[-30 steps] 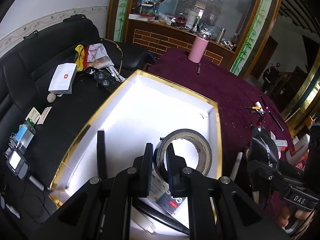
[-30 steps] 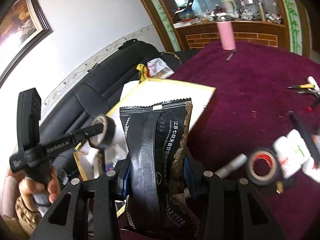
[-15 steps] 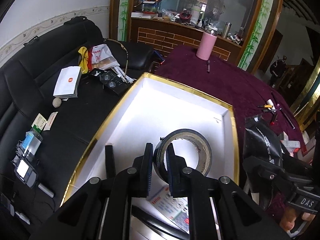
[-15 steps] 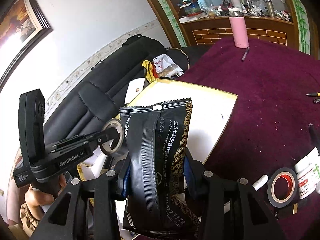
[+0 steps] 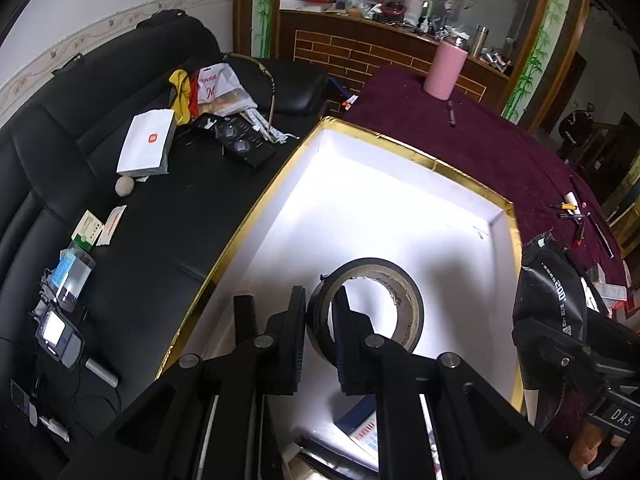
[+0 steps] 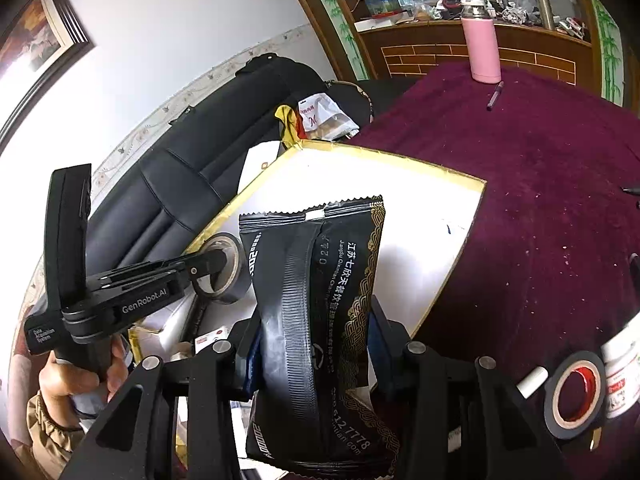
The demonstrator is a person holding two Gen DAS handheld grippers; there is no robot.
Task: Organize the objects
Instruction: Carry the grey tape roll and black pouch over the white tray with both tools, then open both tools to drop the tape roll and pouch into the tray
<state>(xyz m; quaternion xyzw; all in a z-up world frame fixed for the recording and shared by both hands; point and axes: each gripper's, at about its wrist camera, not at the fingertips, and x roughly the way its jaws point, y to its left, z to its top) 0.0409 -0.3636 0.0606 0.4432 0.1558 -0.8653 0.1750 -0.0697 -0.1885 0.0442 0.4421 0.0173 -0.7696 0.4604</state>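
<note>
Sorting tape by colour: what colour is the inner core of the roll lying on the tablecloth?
Red, inside the black tape roll; seen best in the right wrist view.

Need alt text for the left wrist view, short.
The left gripper has its fingers shut on the wall of a black tape roll, held over a white gold-rimmed box. A black sofa lies left, a maroon tablecloth right.

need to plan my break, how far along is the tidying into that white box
Partly done. A few small packets already lie at the near end of the gold-edged white box. In hand: the left gripper clamps a black tape roll over the box, and the right gripper holds a black packet. Left on the maroon tablecloth: a red-cored tape roll, a white bottle and a pen.
</note>
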